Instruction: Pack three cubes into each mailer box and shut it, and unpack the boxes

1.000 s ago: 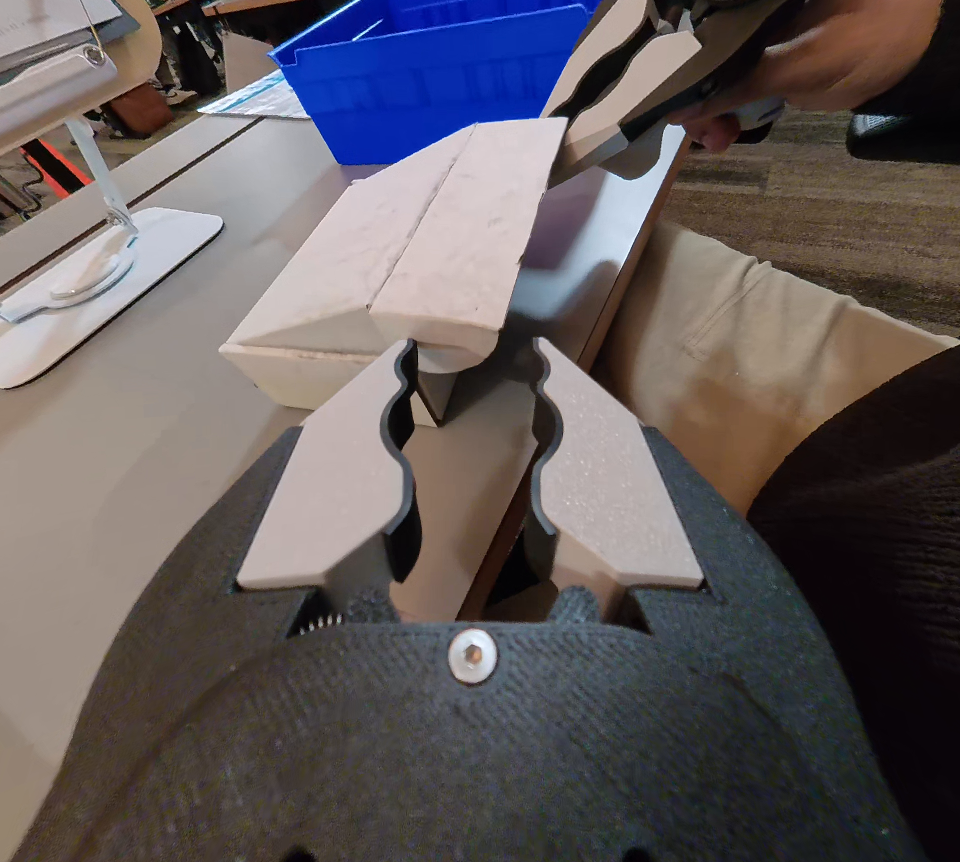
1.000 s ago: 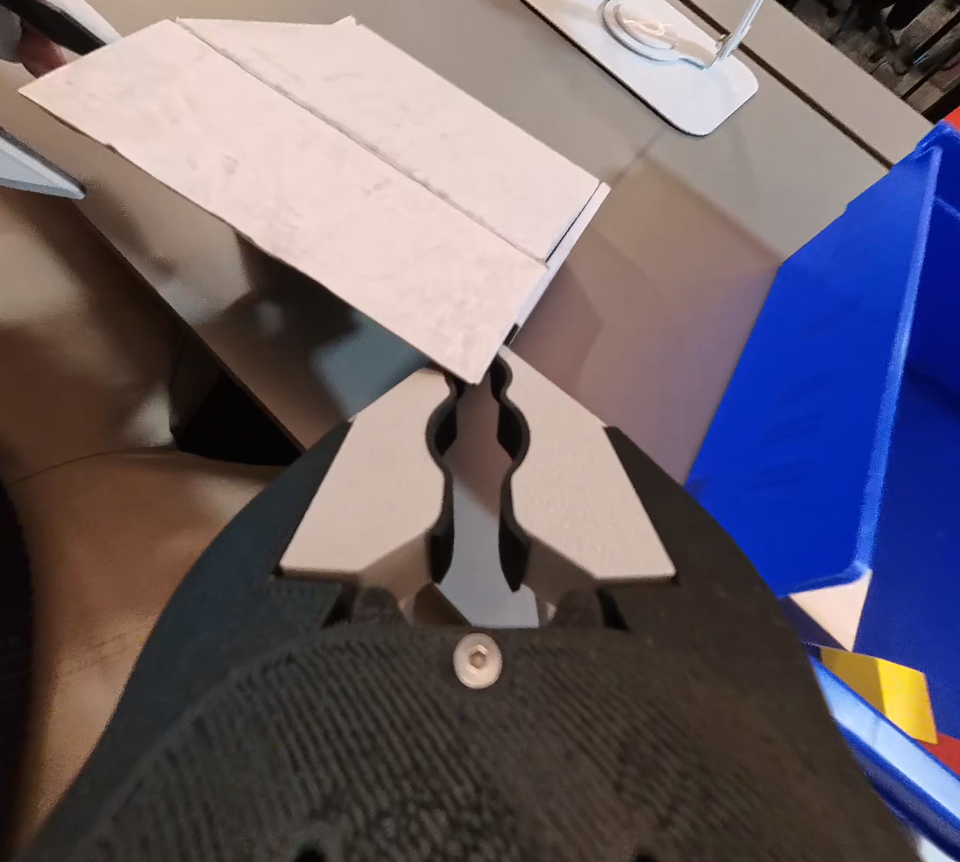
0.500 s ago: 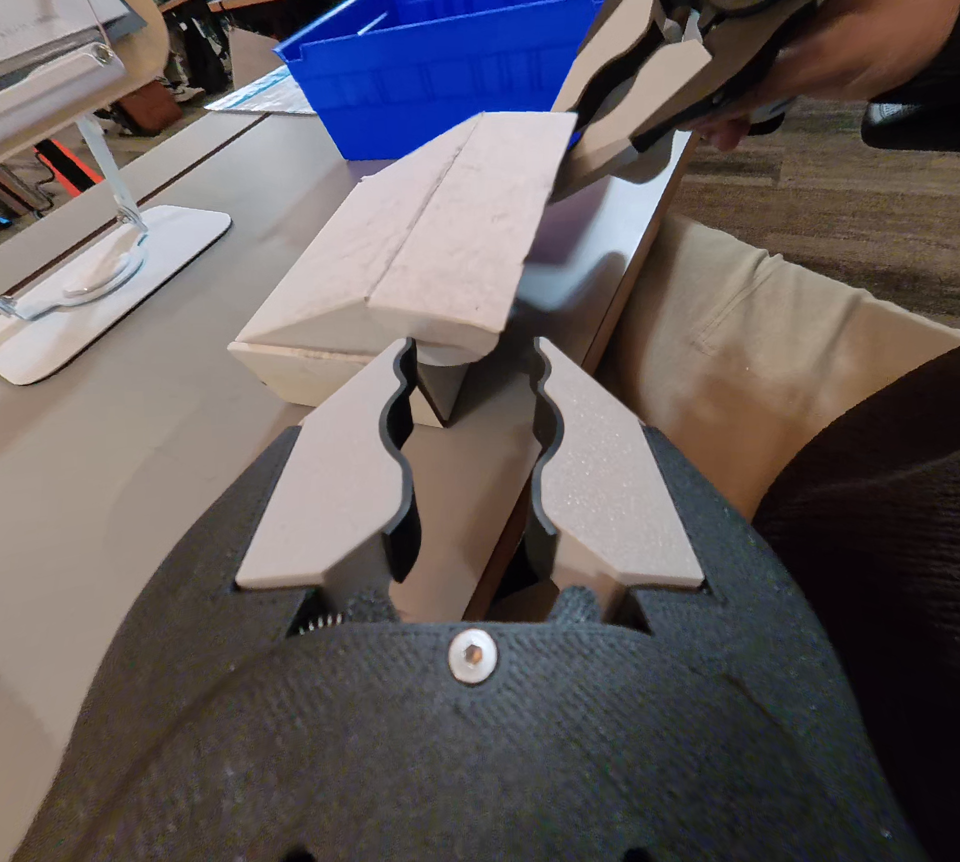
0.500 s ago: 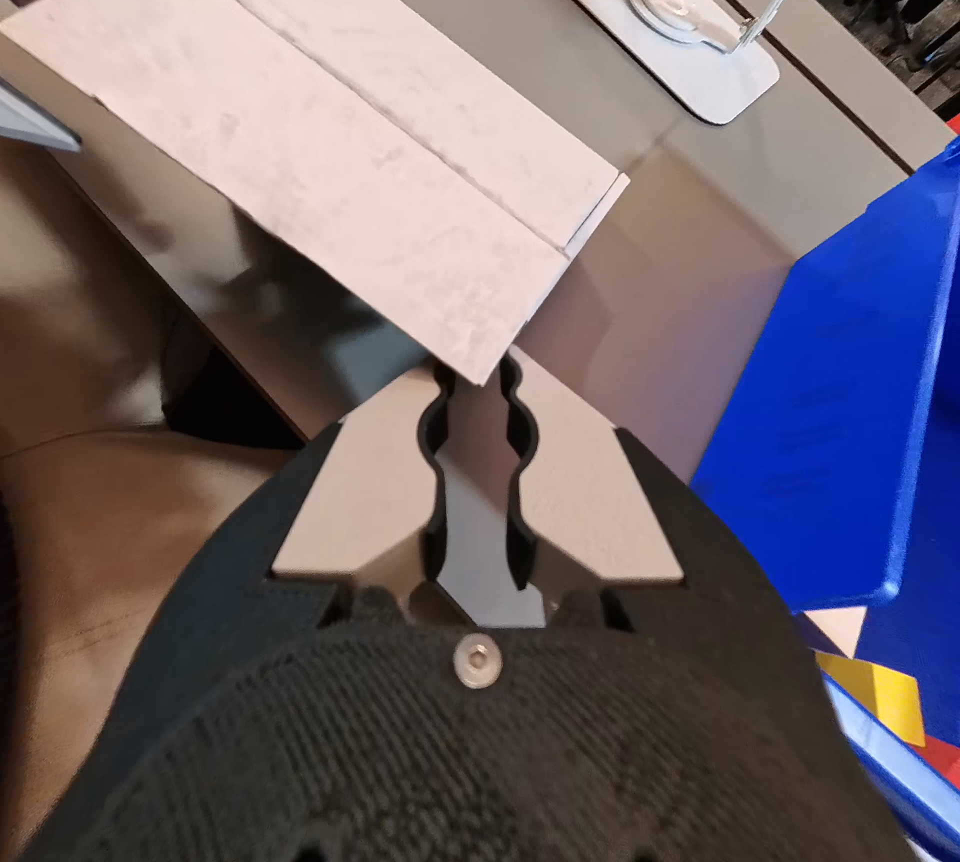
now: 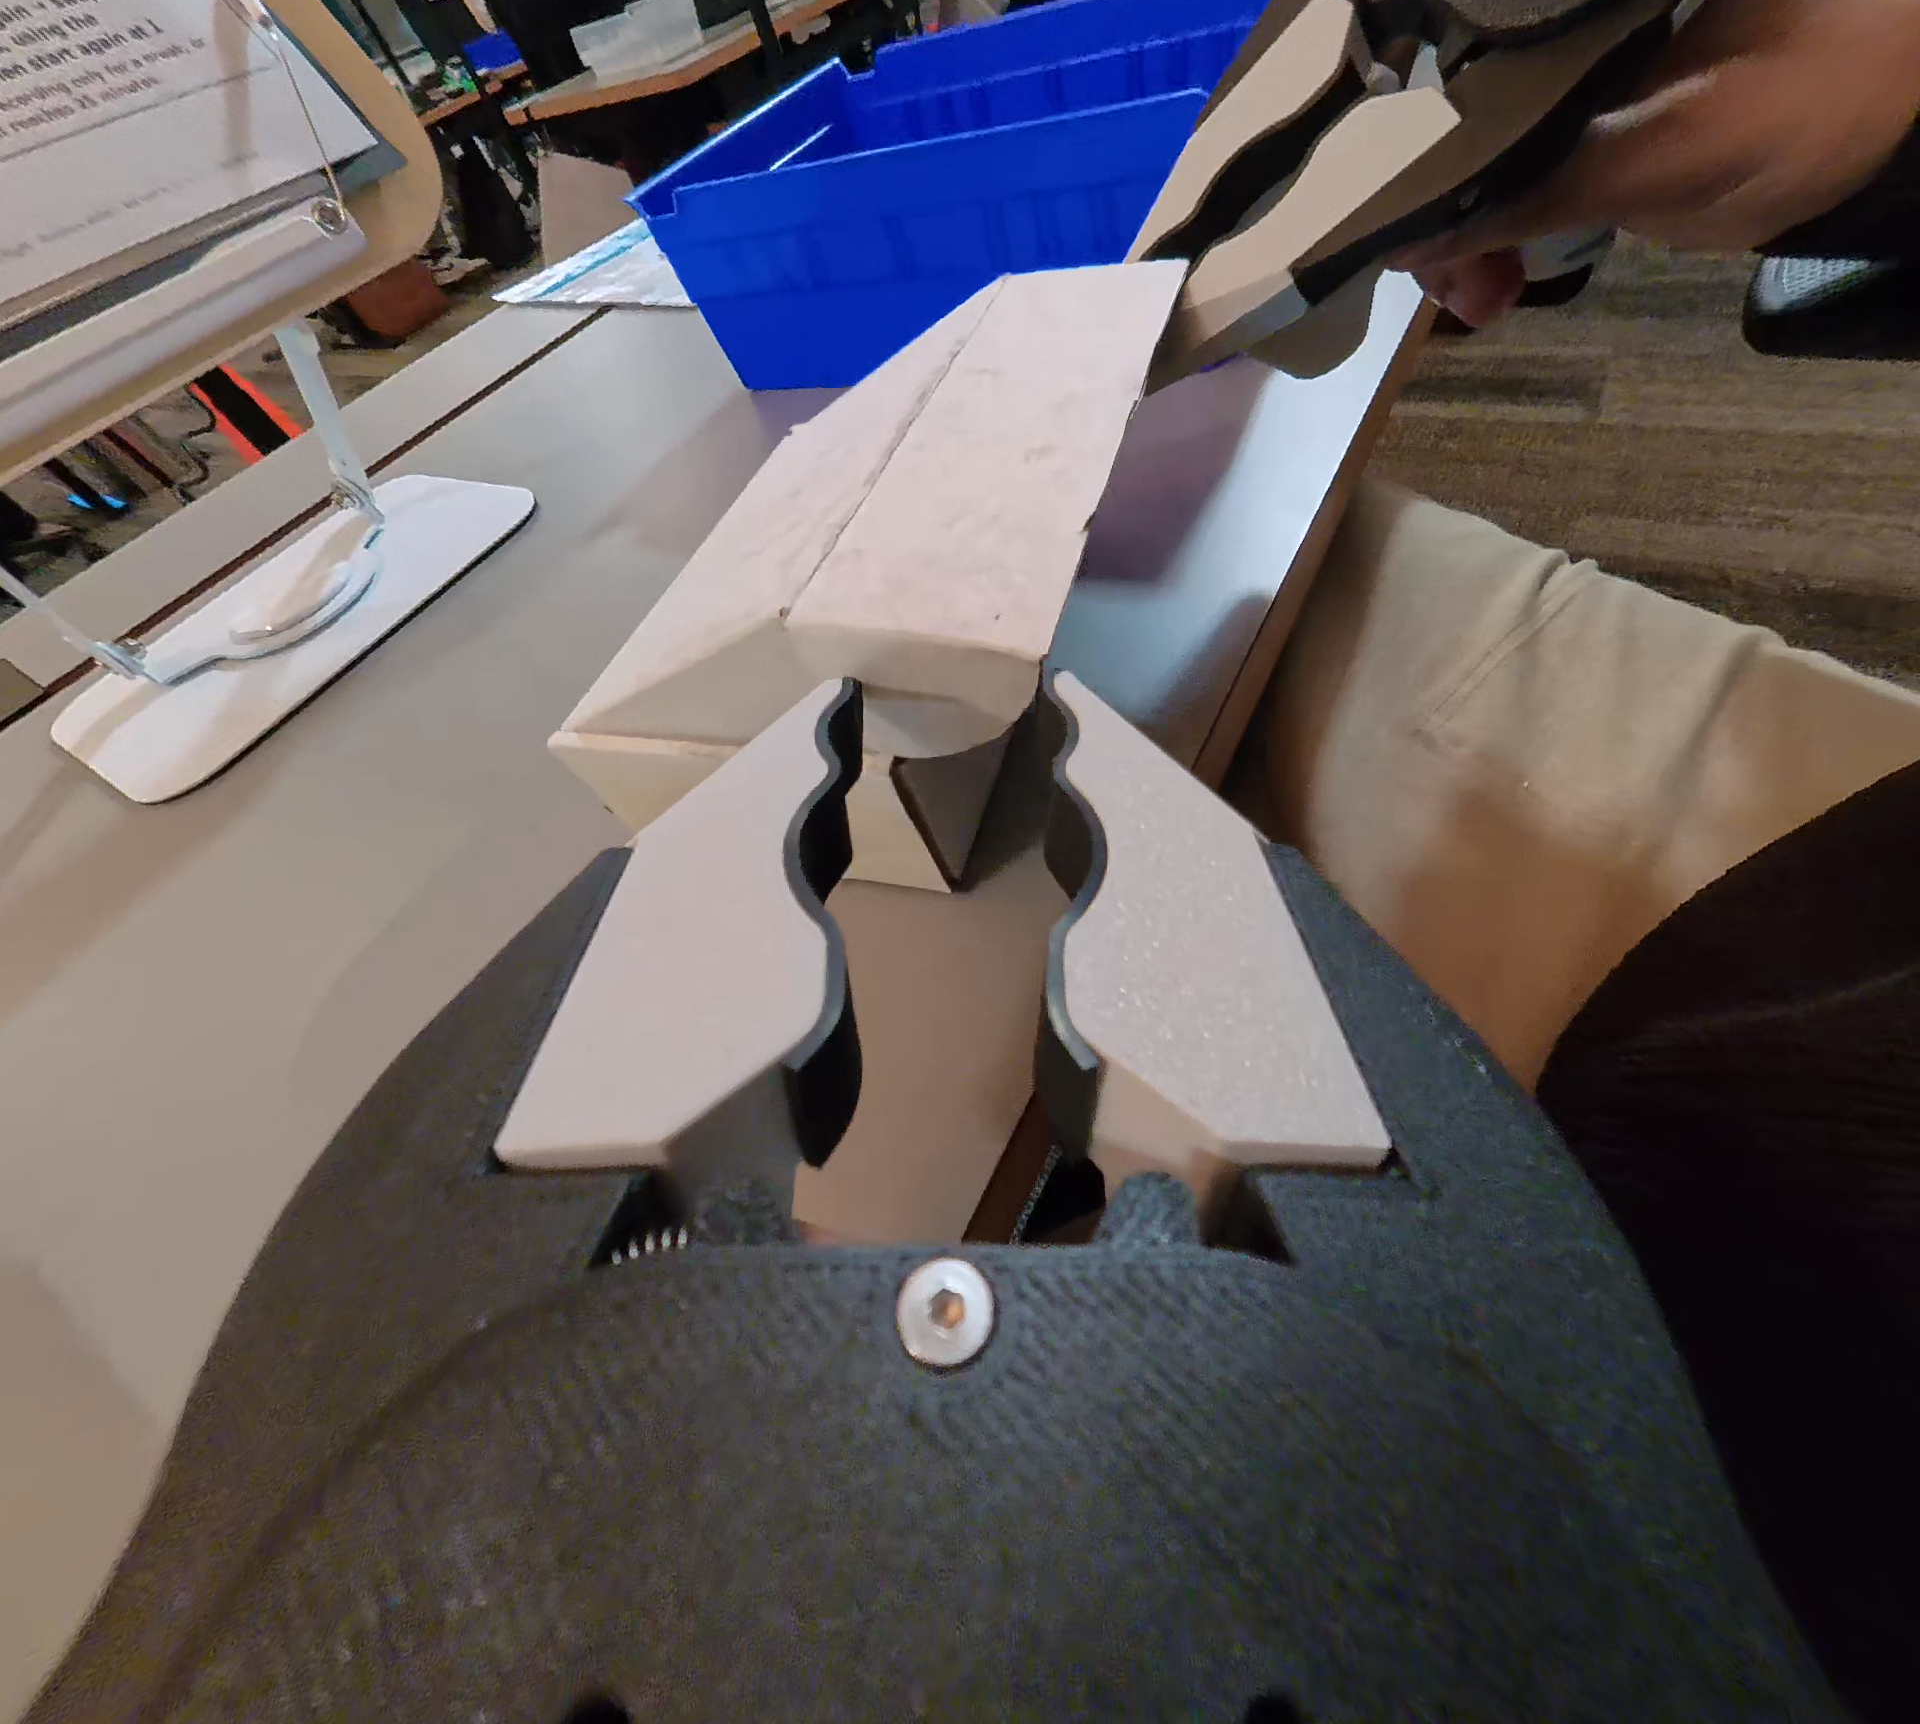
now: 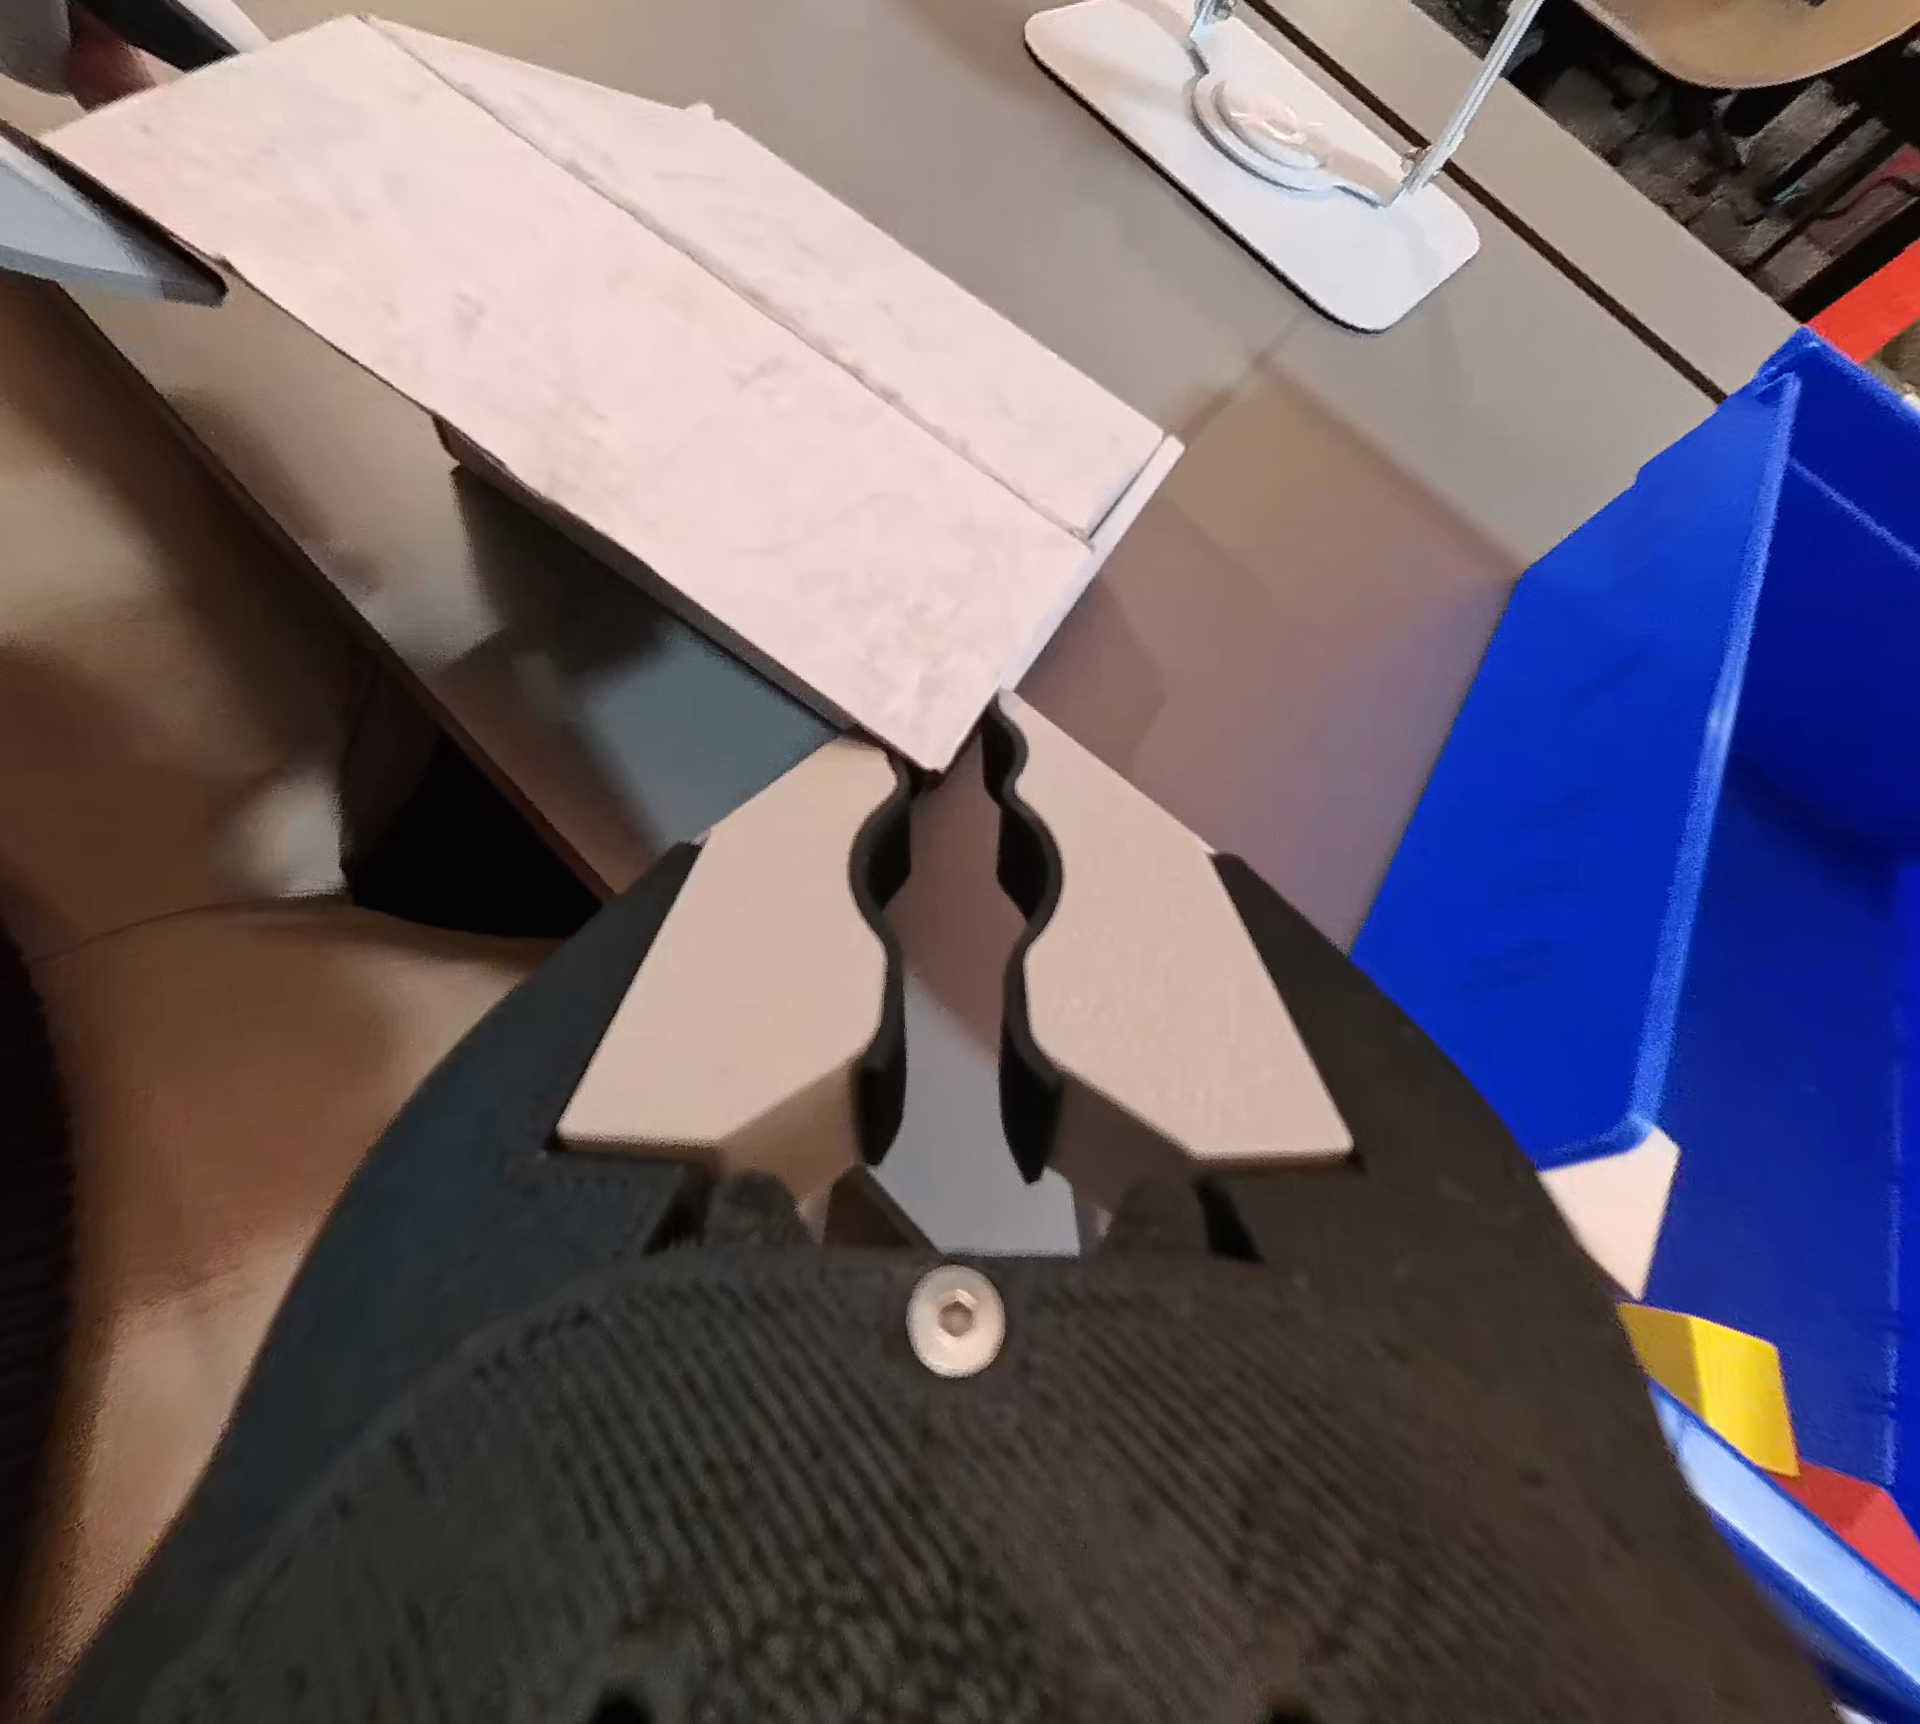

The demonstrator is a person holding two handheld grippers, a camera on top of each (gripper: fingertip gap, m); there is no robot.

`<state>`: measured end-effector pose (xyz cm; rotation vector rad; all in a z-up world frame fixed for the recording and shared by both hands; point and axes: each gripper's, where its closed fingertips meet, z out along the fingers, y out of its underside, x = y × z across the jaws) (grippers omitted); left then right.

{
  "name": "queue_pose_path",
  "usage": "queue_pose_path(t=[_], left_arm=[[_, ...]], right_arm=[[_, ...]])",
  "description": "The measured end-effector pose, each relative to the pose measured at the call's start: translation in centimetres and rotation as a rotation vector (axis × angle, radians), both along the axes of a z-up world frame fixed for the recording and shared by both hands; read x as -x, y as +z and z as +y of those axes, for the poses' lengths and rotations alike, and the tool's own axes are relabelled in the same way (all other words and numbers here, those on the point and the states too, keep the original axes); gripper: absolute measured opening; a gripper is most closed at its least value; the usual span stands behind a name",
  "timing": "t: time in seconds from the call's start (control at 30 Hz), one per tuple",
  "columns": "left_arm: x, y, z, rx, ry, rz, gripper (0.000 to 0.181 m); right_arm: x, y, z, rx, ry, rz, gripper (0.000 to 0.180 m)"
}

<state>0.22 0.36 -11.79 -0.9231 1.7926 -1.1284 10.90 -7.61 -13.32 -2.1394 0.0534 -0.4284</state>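
A white mailer box (image 5: 727, 635) sits on the grey table (image 5: 312, 895) near its front edge. Its lid (image 6: 831, 272) is slightly raised and its front flap (image 5: 977, 490) juts out above the table edge. My left gripper (image 5: 948, 710) is open, with the flap's near end just past its fingertips. My right gripper (image 6: 948, 739) is closed on the flap's far corner (image 6: 914, 687), and it also shows in the left wrist view (image 5: 1169, 303). The box's inside is hidden. A yellow cube (image 6: 1714, 1404) and a red one (image 6: 1860, 1518) lie in the blue bin (image 6: 1662, 739).
The blue bin (image 5: 935, 220) stands just behind the box. A white sign stand (image 5: 291, 614) is at the left, and it also shows in the right wrist view (image 6: 1247, 147). A person's leg in beige trousers (image 5: 1507, 739) is against the table edge. Across from one pair of fingers to the other is roughly 15 cm. Measured from the fingertips, the yellow cube (image 6: 1714, 1404) is 20 cm or so from the right gripper and 35 cm from the left.
My right gripper has risen slightly with the flap corner in it, so the flap's far end sits a little higher. My left gripper has stayed open at the near end.
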Motion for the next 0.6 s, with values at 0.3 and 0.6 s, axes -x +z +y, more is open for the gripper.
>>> queue_pose_path(t=[0.3,0.6], left_arm=[[0.0,-0.8,0.1,-0.053,0.010,0.036,0.036],[-0.6,-1.5,0.8,-0.140,0.080,0.019,0.052]], right_arm=[[0.1,-1.6,-0.2,0.104,0.019,-0.058,0.006],[0.1,-1.3,0.0,0.086,0.015,-0.058,0.005]])
